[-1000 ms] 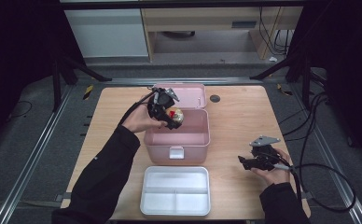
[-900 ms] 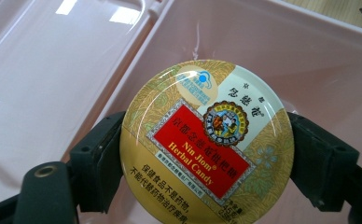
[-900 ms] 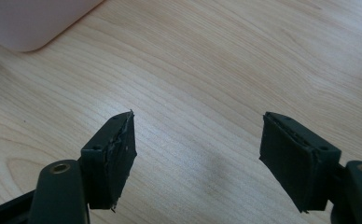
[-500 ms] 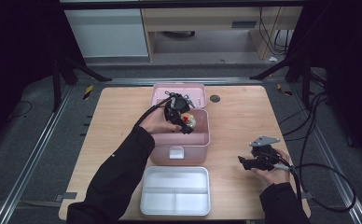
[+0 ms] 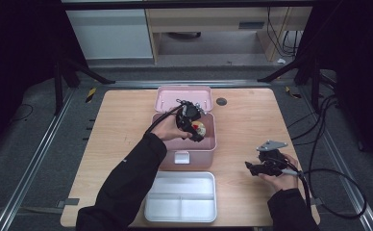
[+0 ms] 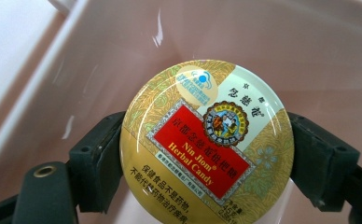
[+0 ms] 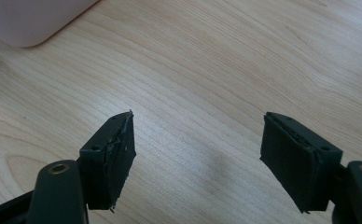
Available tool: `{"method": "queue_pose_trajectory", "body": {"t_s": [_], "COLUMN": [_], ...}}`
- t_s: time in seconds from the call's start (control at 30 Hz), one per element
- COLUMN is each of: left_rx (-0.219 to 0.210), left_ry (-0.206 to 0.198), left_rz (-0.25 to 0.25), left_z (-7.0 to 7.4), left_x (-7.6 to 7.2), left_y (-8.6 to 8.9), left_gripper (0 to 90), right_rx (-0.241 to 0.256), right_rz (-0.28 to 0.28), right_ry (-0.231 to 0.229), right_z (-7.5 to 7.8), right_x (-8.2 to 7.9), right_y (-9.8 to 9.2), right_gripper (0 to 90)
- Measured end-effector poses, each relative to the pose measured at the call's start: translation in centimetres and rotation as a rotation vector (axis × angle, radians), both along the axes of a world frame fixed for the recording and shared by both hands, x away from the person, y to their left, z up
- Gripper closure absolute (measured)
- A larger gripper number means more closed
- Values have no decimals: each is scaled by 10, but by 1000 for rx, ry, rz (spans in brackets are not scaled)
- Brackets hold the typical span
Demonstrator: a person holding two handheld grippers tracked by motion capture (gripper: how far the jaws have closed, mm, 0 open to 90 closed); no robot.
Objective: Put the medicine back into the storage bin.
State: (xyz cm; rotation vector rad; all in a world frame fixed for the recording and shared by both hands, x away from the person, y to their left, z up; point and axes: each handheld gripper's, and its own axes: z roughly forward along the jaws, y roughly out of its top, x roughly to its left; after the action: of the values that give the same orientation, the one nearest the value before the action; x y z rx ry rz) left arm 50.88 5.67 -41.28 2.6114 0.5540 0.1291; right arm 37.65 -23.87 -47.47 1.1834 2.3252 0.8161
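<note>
Your left gripper [image 5: 195, 126] has its fingers [image 6: 97, 163] clamped on the herbal candy tin [image 6: 206, 140], one pad on each side of the rim, lid facing the camera. That grip on the edge keeps the label side up and lets the tin go down flat. You hold it over the open pink storage box [image 5: 210, 144], inside the box's outline in the high view; the left gripper view has the pink inner wall [image 6: 100, 60] right behind the tin. I can't tell whether the tin touches the floor of the box yet, so I'd judge it as lowering, not placed.

The box lid [image 5: 165, 98] is swung back flat on the counter [image 5: 122, 125], which leaves the opening free for a top-down approach.

Your right gripper [image 5: 260, 167] is parked near the counter's right edge, well apart from the box, fingers [image 7: 109, 161] wide apart and holding nothing, over bare wood. Good spot: out of the left arm's path.

The white divided tray [image 5: 180, 196] sits just in front of the box, empty as far as I can see.

Next call: drop lower before you open, so the tin doesn't flip or roll.
</note>
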Motion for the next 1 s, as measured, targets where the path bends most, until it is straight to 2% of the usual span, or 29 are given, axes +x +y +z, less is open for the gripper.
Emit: {"method": "queue_pose_trajectory", "body": {"t_s": [0.13, 0.27, 0.33, 0.37, 0.47, 0.57, 0.6, 0.63, 0.67, 0.7, 0.73, 0.77, 0.83, 0.9, 0.97, 1.0], "left_rx": [2, -27, -28, -16, -20, -46, -46, -62, -62, -73, -73, -79, -84, -86, -92, -106], "left_ry": [6, 3, 2, -5, -20, -48, -48, -68, -68, -90, -90, -113, -137, -141, -157, -178], "left_rz": [2, 9, 6, 2, -1, 4, 4, 10, 10, 17, 17, 17, 23, 23, 23, 26], "left_z": [-3, 0, 0, 1, 7, 21, 21, 30, 30, 41, 41, 51, 60, 63, 70, 76], "left_x": [0, -1, -1, -3, -6, -11, -11, -15, -15, -20, -20, -27, -36, -39, -48, -57], "left_y": [-1, -2, -2, -2, 2, 11, 11, 17, 17, 25, 25, 34, 45, 49, 60, 69], "left_gripper": [190, 158, 157, 158, 160, 166, 166, 171, 172, 174, 175, 175, 175, 176, 178, 183], "right_rx": [-1, -2, -3, 0, 4, 11, 14, 13, 13, 15, 15, 23, 26, 28, 33, 32], "right_rz": [0, 2, 3, 4, 4, 1, 1, -2, -2, 0, 0, -1, -1, 3, 7, 17], "right_ry": [3, 2, 4, 2, -3, -6, -10, -11, -11, -15, -15, -23, -32, -30, -31, -32], "right_z": [0, -1, -1, -1, 0, 1, 2, 2, 2, 4, 4, 7, 9, 11, 13, 16], "right_x": [0, 0, 0, 0, 0, 0, 0, 0, 0, 0, 0, 0, 0, 0, 0, -1], "right_y": [0, 1, 1, 1, 0, 0, 0, 0, 0, 0, 0, 1, 2, 3, 5, 8], "right_gripper": [258, 254, 253, 254, 258, 263, 266, 266, 266, 273, 273, 276, 276, 274, 276, 285]}}
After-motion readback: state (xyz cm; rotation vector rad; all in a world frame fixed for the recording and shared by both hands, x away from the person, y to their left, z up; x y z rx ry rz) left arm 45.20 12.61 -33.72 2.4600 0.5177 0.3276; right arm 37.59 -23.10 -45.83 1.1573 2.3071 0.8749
